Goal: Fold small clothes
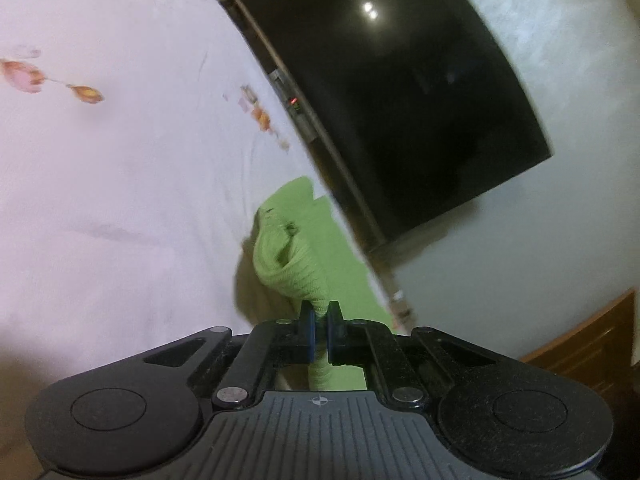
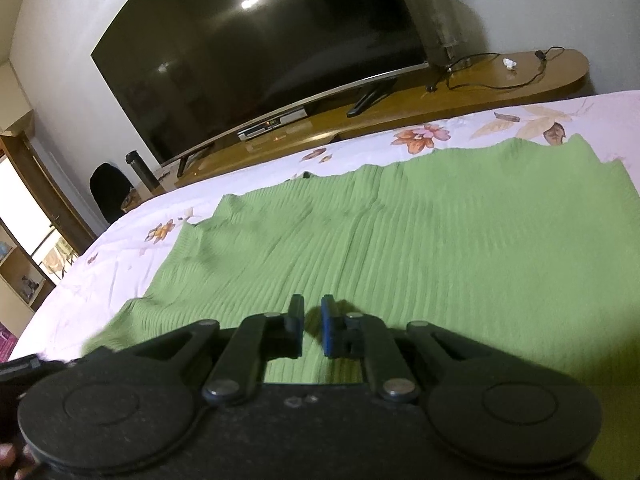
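Note:
A light green ribbed knit garment (image 2: 400,240) lies spread flat across the floral bed sheet (image 2: 480,120). My right gripper (image 2: 312,308) hovers low over its near part, jaws nearly together with a thin gap; no fabric shows between them. In the left wrist view my left gripper (image 1: 319,308) is shut on a bunched corner of the green garment (image 1: 288,240), which rises from the pale sheet (image 1: 120,160) into the pads (image 1: 310,332). A strip of fabric hangs down behind the pads.
A large dark television (image 2: 260,52) stands on a long wooden stand (image 2: 480,84) just beyond the bed's far edge, with a cable and a set-top box on it. A shelf unit (image 2: 20,264) and a dark bottle (image 2: 138,168) are at the left.

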The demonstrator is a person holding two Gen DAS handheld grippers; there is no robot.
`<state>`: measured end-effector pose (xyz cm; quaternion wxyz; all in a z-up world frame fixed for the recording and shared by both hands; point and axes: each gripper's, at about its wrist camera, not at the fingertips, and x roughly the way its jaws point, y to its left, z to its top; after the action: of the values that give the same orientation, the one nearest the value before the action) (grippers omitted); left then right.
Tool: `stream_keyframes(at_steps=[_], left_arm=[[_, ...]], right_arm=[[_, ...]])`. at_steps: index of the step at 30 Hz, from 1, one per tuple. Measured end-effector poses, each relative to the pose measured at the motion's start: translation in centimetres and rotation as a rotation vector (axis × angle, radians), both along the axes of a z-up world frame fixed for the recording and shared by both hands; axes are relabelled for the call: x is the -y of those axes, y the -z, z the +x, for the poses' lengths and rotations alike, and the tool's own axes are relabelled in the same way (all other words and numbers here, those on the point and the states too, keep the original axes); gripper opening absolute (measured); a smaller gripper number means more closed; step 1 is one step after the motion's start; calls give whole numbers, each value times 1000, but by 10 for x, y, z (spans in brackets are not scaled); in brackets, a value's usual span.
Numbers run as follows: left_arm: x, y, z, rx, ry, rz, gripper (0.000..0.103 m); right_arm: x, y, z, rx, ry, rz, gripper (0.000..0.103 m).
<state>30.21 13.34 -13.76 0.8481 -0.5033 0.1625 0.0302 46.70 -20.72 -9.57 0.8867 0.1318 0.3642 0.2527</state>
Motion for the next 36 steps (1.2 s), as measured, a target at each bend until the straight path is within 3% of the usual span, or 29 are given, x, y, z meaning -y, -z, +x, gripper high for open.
stream_keyframes(at_steps=[3, 5, 7, 9, 12, 15, 17, 19, 20, 22, 26, 32, 34, 36], left_arm=[[-3, 5, -10, -13, -23, -2, 5], [-7, 11, -8, -62, -27, -27, 32], [-6, 12, -3, -23, -11, -38, 52], [-2, 7, 7, -36, -3, -20, 62], [1, 2, 18, -79, -37, -6, 62], [0, 9, 21, -20, -74, -22, 60], [-1, 13, 25, -24, -94, -31, 48], [-3, 21, 31, -42, -110, -57, 12], [-8, 28, 32, -71, -124, -87, 8], [-10, 25, 30, -37, -118, -91, 6], [-9, 0, 32, 52, -58, -3, 5], [8, -54, 69, 118, 188, 208, 5], [26, -80, 87, 148, 290, 308, 5], [60, -105, 110, 195, 421, 371, 5]], right_arm=[[0, 0, 1, -3, -2, 0, 10], [1, 0, 1, -3, -2, -3, 11], [2, -1, 1, -2, -4, 0, 12], [2, -1, 1, -5, -3, 2, 12], [3, -1, 0, -7, 3, 5, 12], [4, 0, -2, -8, 2, 7, 12], [5, 0, 0, -9, 2, 2, 12], [6, 1, 1, -13, 3, 4, 12], [6, 1, 1, -11, 1, 1, 12], [4, 2, 2, -7, 0, -3, 12], [-1, 6, 1, -4, -20, -47, 8], [-19, 10, -10, 116, -81, -222, 4], [-13, 12, -6, 96, -62, -167, 3], [8, 13, 0, 16, -10, -34, 0]])
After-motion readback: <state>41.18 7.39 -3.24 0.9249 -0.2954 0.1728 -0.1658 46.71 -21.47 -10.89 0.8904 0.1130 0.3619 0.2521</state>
